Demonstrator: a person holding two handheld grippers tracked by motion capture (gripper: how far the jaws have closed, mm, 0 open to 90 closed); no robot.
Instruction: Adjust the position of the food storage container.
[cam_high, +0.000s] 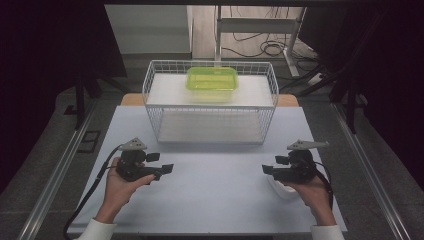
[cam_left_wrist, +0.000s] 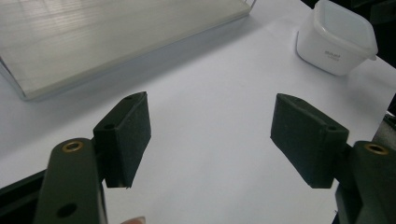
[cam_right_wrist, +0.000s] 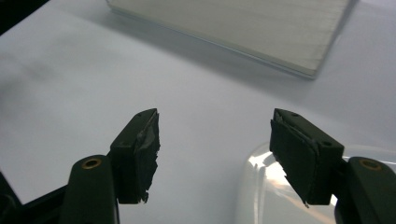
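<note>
A person holds a black gripper in each hand, low over the white table (cam_high: 215, 185). My left gripper (cam_high: 161, 163) (cam_left_wrist: 210, 112) points toward the table's middle, its jaws wide apart with nothing between them. My right gripper (cam_high: 272, 165) (cam_right_wrist: 215, 126) faces it from the right and is open too. A white square plastic container (cam_left_wrist: 335, 39) (cam_high: 280, 190) sits on the table just under the right hand. In the right gripper view its pale rim (cam_right_wrist: 261, 186) lies beneath the right pad (cam_right_wrist: 299, 154), apart from it. A green lidded box (cam_high: 212, 80) rests on the top shelf of a white wire rack (cam_high: 150, 95).
The rack stands at the back middle of the table, and its lower shelf (cam_high: 210, 127) (cam_left_wrist: 107, 37) (cam_right_wrist: 243, 23) is bare. Metal rails run along both table sides. Desk legs and cables lie on the floor behind.
</note>
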